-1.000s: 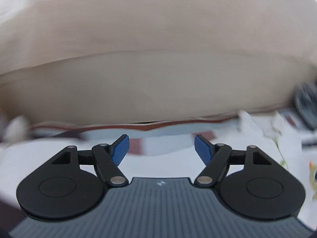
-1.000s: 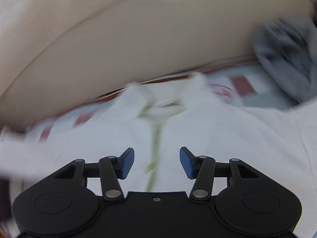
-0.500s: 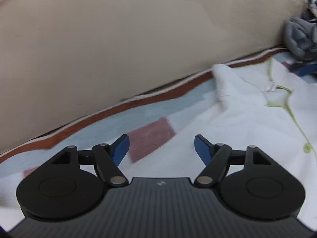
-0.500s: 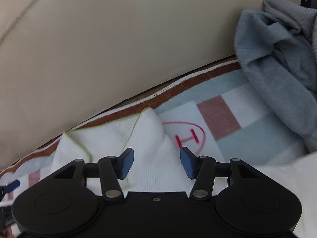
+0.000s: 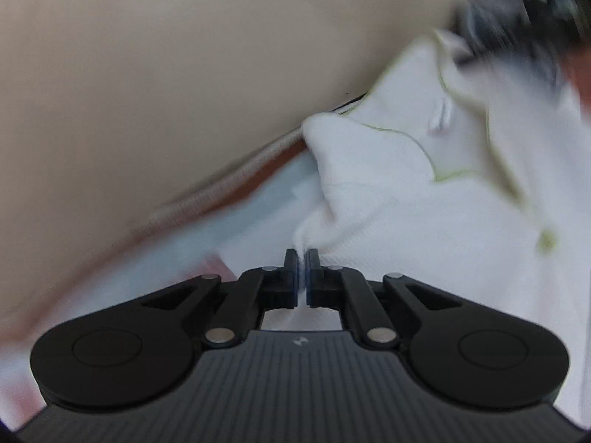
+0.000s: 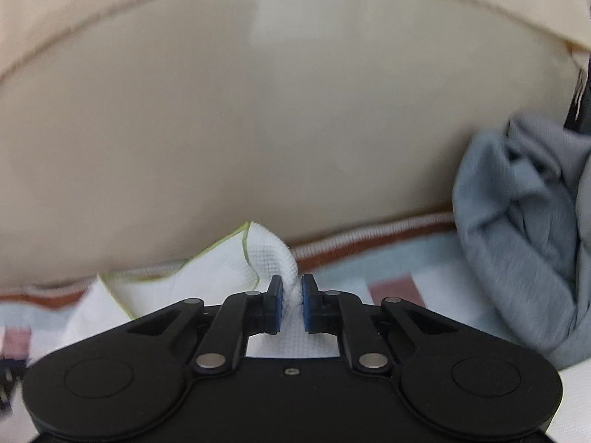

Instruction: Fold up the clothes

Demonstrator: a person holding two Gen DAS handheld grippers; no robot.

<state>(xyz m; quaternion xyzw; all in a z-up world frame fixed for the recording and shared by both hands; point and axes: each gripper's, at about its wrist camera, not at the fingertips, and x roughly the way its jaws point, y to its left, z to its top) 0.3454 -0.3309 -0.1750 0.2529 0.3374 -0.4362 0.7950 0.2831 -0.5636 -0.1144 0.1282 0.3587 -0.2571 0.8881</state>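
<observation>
A white polo shirt [image 5: 436,199] with thin green trim on the collar lies on a striped blanket [image 5: 255,210]. My left gripper [image 5: 302,263] is shut on a pinch of the shirt's shoulder fabric, left of the collar. In the right wrist view my right gripper [image 6: 291,288] is shut on a fold of the same white shirt [image 6: 221,269], beside its green-edged collar flap. The shirt's lower part is hidden under both gripper bodies.
A beige sofa back [image 6: 280,118] rises right behind the blanket [image 6: 369,262]. A crumpled grey garment [image 6: 524,221] is piled at the right, close to my right gripper. Dark blurred items [image 5: 517,11] sit at the upper right of the left wrist view.
Both grippers went from open to shut, each taking a pinch of the white shirt near the collar. Both moved in closer to the shirt.
</observation>
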